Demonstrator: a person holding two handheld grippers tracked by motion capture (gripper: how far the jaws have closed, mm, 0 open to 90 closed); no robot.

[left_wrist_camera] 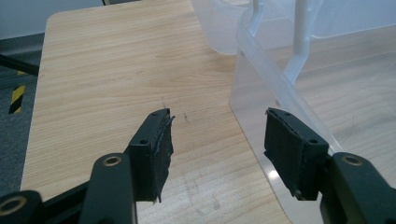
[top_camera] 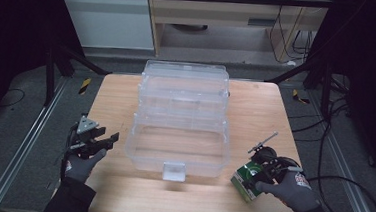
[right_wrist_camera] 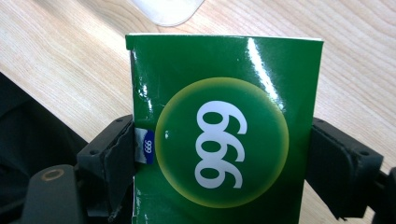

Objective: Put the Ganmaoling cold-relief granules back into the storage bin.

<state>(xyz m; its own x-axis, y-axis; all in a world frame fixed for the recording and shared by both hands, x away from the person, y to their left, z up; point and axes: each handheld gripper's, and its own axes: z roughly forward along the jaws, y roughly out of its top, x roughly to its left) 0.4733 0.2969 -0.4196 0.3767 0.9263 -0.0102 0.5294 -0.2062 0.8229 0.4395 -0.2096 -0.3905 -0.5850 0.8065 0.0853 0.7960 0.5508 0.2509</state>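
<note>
Items counted: one clear plastic organiser box (top_camera: 180,120) at frame centre (three stepped tiers, open), one green carton (top_camera: 245,178) at lower right, two tools, the left tool (top_camera: 104,141) and the right tool (top_camera: 257,174), and one worktop (top_camera: 121,96).

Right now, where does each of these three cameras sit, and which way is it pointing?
High view: above the person's side, looking forward and down on the wooden table and clear plastic box; gloved hands, sleeves and both tongs show.
Left gripper view: rides the left tongs, looking along its open jaws at bare tabletop beside the box wall.
Right gripper view: rides the right tongs, looking at the green carton clamped between its jaws.
Shared: high and left views both show the box; high and right views both show the carton.
</note>
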